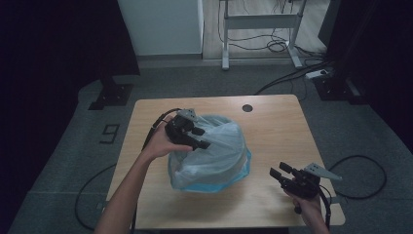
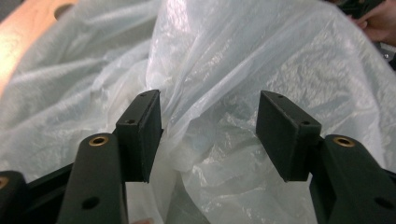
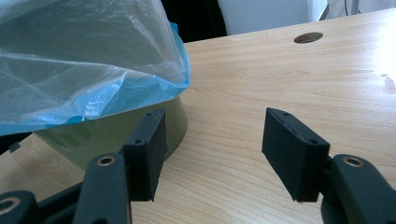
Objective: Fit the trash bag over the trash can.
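Plastic bag (image 1: 214, 156), pale and crinkled with a blue hem, sits draped over an olive-green bin (image 3: 116, 133) near the middle of the wooden bench (image 1: 272, 126). From the right tool view the blue edge hangs down over the bin's rim while the bin's lower wall stands bare on the wood. The left tool (image 1: 195, 136) is at the top left of the bag, held by the person's left hand (image 1: 160, 144); its jaws stand well apart, and in its own view a raised fold of the film lies between them, close against the left pad (image 2: 140, 135) and clear of the other, so nothing is clamped. The right tool (image 1: 282, 176) hovers low over the bench at the near right, well apart from the bag, jaws wide with bare wood between them. A round cable hole (image 1: 247, 107) marks the bench's far edge, and beyond it, on the floor, stand a white desk frame (image 1: 260, 22) and loose cables (image 1: 277, 46)
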A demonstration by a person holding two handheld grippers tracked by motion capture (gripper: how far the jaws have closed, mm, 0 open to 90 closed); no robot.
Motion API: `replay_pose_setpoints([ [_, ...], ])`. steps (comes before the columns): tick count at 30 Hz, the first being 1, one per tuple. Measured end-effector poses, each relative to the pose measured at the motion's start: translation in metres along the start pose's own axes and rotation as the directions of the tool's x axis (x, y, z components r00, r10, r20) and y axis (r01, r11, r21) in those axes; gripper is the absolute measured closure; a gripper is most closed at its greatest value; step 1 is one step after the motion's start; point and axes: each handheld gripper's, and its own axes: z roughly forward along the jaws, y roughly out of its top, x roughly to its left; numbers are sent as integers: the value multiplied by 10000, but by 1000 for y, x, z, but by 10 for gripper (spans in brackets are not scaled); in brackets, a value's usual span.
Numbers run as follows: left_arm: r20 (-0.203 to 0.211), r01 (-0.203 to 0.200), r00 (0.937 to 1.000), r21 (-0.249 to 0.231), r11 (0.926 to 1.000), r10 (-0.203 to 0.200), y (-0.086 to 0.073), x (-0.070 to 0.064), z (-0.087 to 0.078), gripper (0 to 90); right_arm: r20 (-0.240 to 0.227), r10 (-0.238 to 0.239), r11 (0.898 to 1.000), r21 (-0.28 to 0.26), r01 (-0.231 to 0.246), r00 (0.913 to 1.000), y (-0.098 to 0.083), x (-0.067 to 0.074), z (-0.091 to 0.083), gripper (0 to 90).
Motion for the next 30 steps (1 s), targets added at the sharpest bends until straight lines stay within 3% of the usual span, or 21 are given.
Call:
replay_pose_setpoints([
  [4,-11,-71,10000,137,9999,71,-1,-1,3,401,-15,-41,10000,32,41,10000,0,1,1,394],
  [11,-230,-34,9997,-684,9977,19,-4,-4,-10,362,37,14,10000,-25,-14,10000,0,-1,-1,394],
  [12,-358,18,9993,-1025,9947,-55,-7,-5,-16,356,47,19,10000,-29,-19,10000,0,-1,-1,394],
  [16,-551,145,9982,-1542,9879,-232,-16,-8,-26,340,71,-5,10000,-51,6,10000,0,-1,-2,394],
  [25,-857,264,9952,-2301,9728,-472,-38,-13,-46,323,122,-68,10000,5,67,9999,-1,1,-2,392],
  [26,-904,303,9944,-2507,9676,-546,-45,-16,-52,322,135,-101,9999,15,101,9999,-1,1,-2,391],
  [30,-1016,283,9931,-2807,9594,-590,-60,-23,-62,322,159,-87,10000,16,86,9998,-1,0,-3,390],
])
